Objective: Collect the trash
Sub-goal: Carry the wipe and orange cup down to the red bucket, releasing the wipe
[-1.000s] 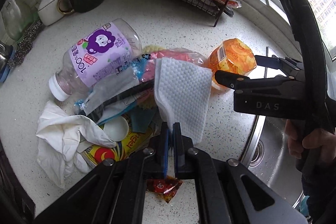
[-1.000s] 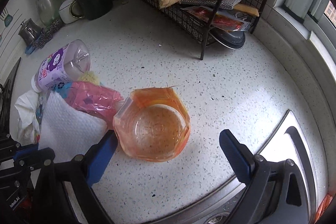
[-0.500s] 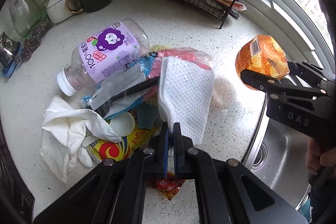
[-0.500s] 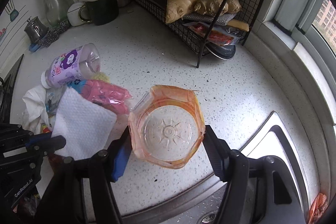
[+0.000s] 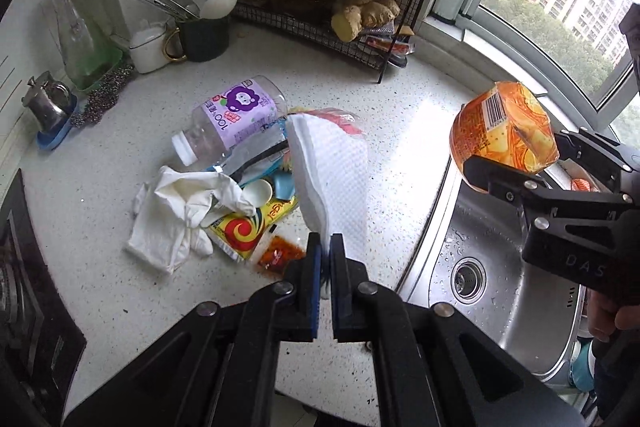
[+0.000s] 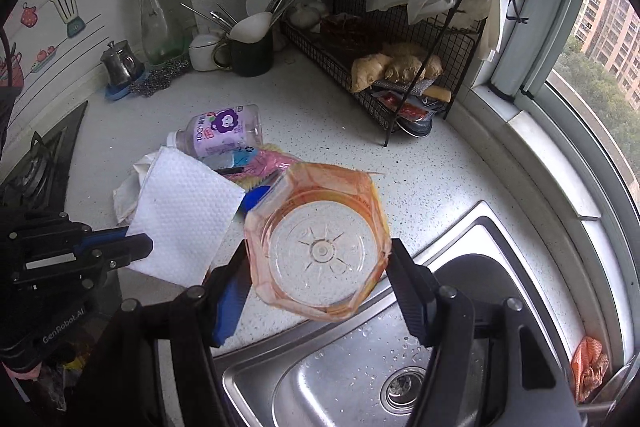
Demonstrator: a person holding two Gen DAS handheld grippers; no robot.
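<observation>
Your left gripper is clamped on only one edge of the white paper towel, lifted over the counter; it could slip free. Your right gripper squeezes the orange plastic cup, held above the sink rim; it may drip residue.
</observation>
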